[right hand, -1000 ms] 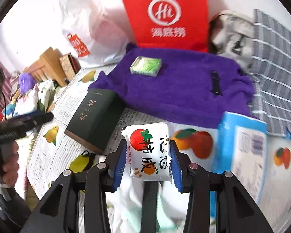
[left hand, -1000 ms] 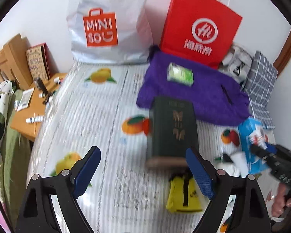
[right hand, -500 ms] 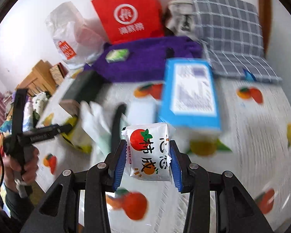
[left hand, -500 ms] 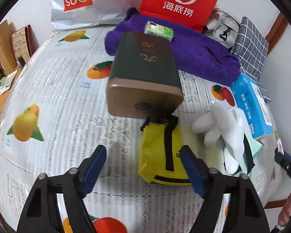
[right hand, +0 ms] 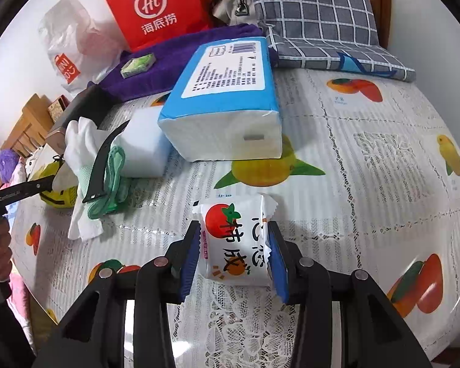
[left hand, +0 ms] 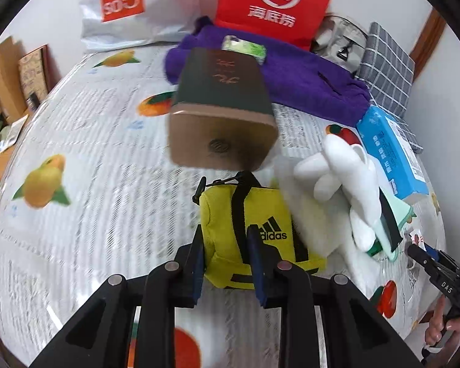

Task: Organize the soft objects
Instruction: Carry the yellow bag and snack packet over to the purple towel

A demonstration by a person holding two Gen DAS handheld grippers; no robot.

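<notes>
My left gripper (left hand: 225, 247) has closed on the near left part of a yellow Adidas pouch (left hand: 254, 230) that lies on the table in front of a dark green box (left hand: 220, 107). White gloves (left hand: 343, 190) lie just right of the pouch. My right gripper (right hand: 234, 250) is shut on a white tissue packet with a persimmon print (right hand: 234, 242), held low over the tablecloth, near the front edge. A blue tissue pack (right hand: 227, 98) lies beyond it, with a white block (right hand: 144, 147) and gloves (right hand: 82, 141) to its left.
A purple towel (left hand: 297, 73) with a green tissue packet (left hand: 245, 47) lies at the back. Red (left hand: 273, 3) and white (left hand: 132, 3) shopping bags stand against the wall. A grey checked cushion (right hand: 316, 18) is at the back right. A black strap on green cloth (right hand: 104, 165) lies by the gloves.
My left gripper has moved down and forward and closed from wide open onto the yellow pouch. My right gripper has carried the persimmon packet to the right and lower over the cloth.
</notes>
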